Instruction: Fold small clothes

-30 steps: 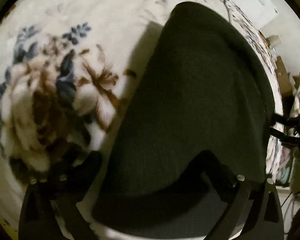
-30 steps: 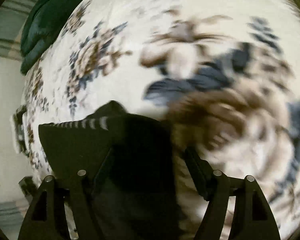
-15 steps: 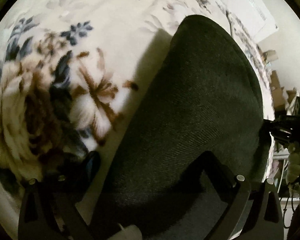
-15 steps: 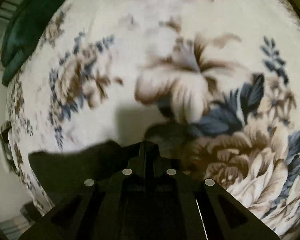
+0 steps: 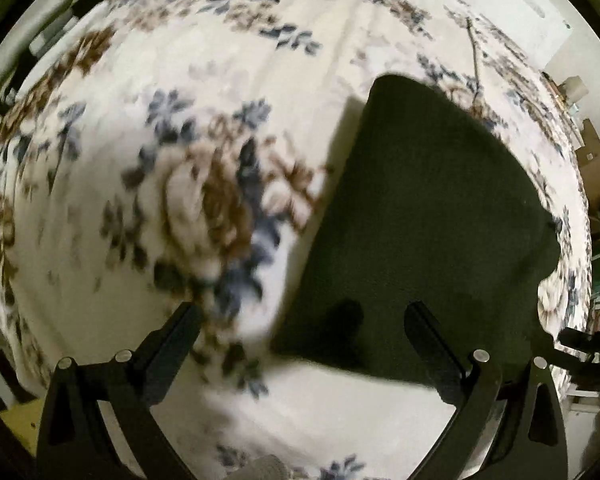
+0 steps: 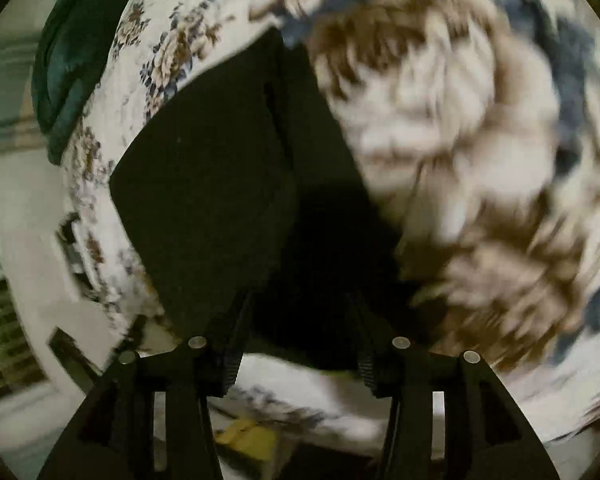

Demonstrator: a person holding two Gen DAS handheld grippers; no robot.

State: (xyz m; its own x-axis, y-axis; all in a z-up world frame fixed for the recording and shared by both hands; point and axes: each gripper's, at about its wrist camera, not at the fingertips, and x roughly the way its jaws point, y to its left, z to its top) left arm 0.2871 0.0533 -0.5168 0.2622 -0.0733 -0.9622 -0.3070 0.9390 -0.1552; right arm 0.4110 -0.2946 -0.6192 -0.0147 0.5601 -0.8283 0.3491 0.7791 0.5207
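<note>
Both grippers have drawn back from the dark garment [image 5: 424,216] since half a second ago, and the right gripper [image 6: 300,328], then closed, now stands with its fingers parted. Left gripper [image 5: 300,320]: fingers spread wide and holding nothing, the far-side fingertip over the cloth's near edge, the other over the bedspread [image 5: 140,160]. Right gripper: moderately open, gripping nothing; the ribbed inner pads [image 6: 232,344] frame the garment's near end. Garment: matte, dark green-black knit, folded into a flat, rounded wedge whose long axis runs away from the fingers, narrowing toward the far end. Bedspread: plush cream fabric with blurred brown and blue flowers. Only the right wrist view shows the layered fold edge down the garment's middle; only the left wrist view shows its full outline. A teal cloth [image 6: 68,64] lies well beyond, at the bed's far edge.
</note>
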